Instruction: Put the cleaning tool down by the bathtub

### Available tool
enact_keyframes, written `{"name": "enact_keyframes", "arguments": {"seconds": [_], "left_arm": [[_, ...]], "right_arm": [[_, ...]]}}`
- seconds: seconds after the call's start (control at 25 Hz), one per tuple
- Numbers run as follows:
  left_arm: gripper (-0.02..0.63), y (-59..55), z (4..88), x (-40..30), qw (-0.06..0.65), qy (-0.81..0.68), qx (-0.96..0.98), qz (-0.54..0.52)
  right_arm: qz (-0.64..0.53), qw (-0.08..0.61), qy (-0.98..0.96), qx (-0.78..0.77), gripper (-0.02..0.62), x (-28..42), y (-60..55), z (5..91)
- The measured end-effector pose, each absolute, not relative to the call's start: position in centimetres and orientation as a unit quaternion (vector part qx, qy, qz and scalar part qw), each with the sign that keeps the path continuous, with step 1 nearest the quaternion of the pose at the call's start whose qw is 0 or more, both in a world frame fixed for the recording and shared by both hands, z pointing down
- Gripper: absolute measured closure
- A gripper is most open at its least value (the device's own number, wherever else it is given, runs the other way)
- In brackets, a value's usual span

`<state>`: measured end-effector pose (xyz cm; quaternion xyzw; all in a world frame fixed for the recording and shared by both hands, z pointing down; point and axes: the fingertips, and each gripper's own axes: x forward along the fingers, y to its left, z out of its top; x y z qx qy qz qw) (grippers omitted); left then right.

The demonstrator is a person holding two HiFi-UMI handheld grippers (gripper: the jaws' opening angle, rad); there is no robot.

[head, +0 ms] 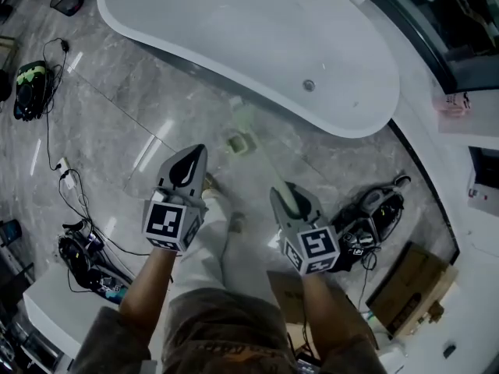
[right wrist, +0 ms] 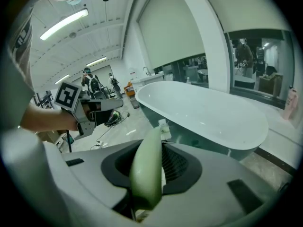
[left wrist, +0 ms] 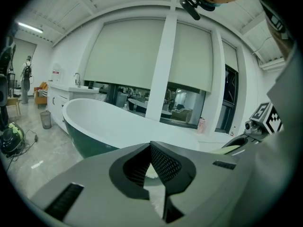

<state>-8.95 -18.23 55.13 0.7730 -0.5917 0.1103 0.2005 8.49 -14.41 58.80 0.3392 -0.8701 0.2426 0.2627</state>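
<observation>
A white oval bathtub (head: 257, 29) (left wrist: 109, 122) (right wrist: 208, 117) fills the far side of the grey marble floor. My right gripper (head: 290, 195) (right wrist: 152, 150) is shut on the pale green handle (head: 267, 162) (right wrist: 146, 174) of the cleaning tool. The tool's head (head: 240, 142) (right wrist: 164, 126) hangs low over the floor, just short of the tub's side. My left gripper (head: 195, 156) (left wrist: 151, 148) is to its left, held in the air, with its jaws together and nothing between them. Each gripper shows in the other's view: the right gripper (left wrist: 258, 126) and the left gripper (right wrist: 94, 110).
The person's legs and a shoe (head: 212, 185) are below the grippers. Cables and black gear (head: 82, 252) lie on the floor at the left, with a green-and-black device (head: 30, 84) further back. A black machine (head: 376, 209) and a cardboard box (head: 413, 283) sit at the right.
</observation>
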Motion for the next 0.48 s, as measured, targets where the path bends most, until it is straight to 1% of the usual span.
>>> {"name": "enact_keyframes", "arguments": {"seconds": [0.36, 0.48], "left_arm": [[0.606, -18.7, 59.6, -9.7, 0.207, -0.595, 0.77, 0.105], [0.606, -18.7, 61.1, -10.0, 0.22, -0.593, 0.767, 0.113]], "right_arm": [[0.26, 0.296, -0.858, 0.329, 0.485, 7.2, -15.7, 66.4], [0.266, 0.309, -0.852, 0.328, 0.485, 6.7, -16.0, 69.2]]}}
